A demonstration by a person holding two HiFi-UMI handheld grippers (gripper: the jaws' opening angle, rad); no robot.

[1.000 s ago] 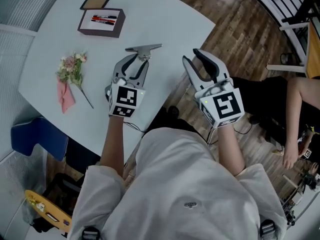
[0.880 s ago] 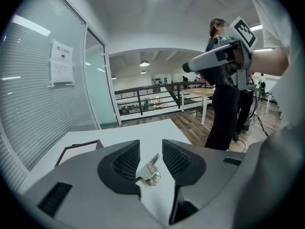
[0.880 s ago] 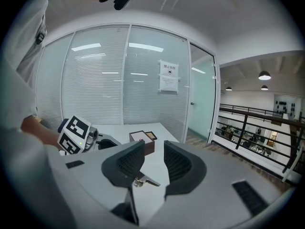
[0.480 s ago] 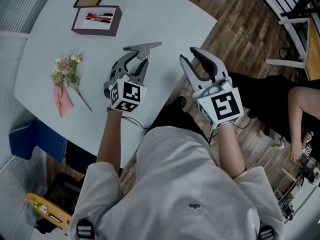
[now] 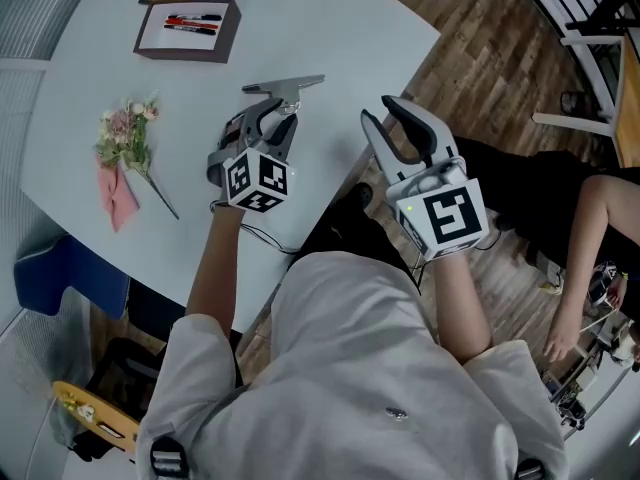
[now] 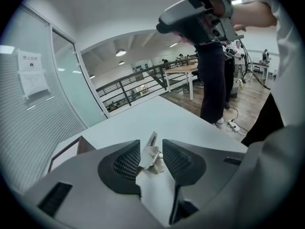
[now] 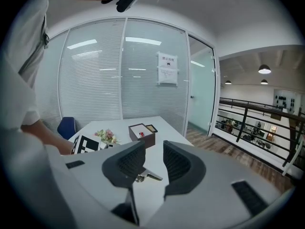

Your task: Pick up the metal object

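One second on, lowered the left gripper [image 5: 275, 116] to the table [image 5: 330, 28], fingers [image 6: 125, 163] apart astride the metal object [image 5: 300, 83] lying there, poised to clamp (kept the right gripper [image 5: 381, 111] empty, jaws wide, just narrowed slightly).

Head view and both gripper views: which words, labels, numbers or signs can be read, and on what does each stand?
No text is readable.
Paper notice on the glass wall: heading and print, too small to read.
Marker cubes: black-and-white square patterns, no words.
Pens in the box: print too small to read.
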